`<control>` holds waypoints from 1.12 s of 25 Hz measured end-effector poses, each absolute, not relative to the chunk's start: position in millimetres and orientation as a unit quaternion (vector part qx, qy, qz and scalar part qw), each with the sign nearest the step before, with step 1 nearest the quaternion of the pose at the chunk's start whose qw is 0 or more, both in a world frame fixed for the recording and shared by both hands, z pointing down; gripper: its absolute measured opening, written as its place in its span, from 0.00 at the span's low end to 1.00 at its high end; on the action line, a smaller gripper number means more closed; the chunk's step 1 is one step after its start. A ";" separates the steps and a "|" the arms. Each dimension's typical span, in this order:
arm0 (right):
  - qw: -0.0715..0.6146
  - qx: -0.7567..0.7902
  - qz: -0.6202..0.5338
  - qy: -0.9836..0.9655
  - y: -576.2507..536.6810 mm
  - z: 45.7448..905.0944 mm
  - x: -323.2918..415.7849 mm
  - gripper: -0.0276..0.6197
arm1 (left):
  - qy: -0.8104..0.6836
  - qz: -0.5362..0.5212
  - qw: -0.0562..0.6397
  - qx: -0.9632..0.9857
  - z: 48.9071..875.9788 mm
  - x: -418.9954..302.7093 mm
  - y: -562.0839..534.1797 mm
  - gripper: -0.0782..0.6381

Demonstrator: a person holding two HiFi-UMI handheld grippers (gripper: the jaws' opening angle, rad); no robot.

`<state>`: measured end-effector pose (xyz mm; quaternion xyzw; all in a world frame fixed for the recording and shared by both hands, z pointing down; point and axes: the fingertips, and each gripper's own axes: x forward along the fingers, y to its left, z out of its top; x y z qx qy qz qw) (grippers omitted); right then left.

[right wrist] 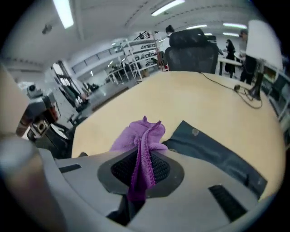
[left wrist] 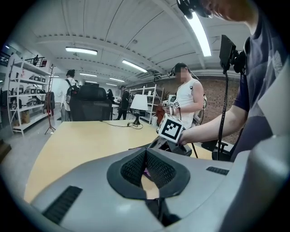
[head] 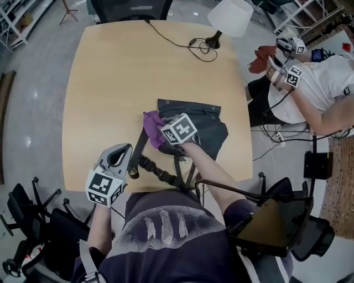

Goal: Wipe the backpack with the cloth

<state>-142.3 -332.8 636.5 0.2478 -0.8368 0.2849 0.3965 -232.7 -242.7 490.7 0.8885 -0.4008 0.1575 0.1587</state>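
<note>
A dark grey backpack (head: 207, 130) lies flat on the wooden table (head: 110, 83), near the front edge. Its straps and buckle (head: 159, 173) trail toward me. A purple cloth (head: 152, 127) rests on the backpack's left end, and my right gripper (head: 164, 132) is shut on it. In the right gripper view the cloth (right wrist: 141, 149) bunches up between the jaws, with the backpack (right wrist: 217, 147) just beyond. My left gripper (head: 128, 151) hovers at the table's front left beside a strap. Its jaws (left wrist: 146, 156) are shut and I see nothing between them.
A white lamp (head: 231, 16) and a black cable (head: 185, 43) sit at the table's far edge. Another person (head: 318, 83) with grippers stands at the right. Office chairs stand at the far side (head: 133, 6) and at my left (head: 30, 213).
</note>
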 end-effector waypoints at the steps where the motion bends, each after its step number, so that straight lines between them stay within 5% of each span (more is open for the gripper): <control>1: 0.421 0.251 0.259 -0.832 -336.7 639.7 -134.5 0.09 | -0.398 0.159 0.159 0.889 491.5 -230.5 -244.0 0.12; 28: 0.549 0.377 0.174 -0.726 -374.1 643.5 117.8 0.09 | -0.343 0.173 0.147 0.911 477.5 -167.6 -262.4 0.12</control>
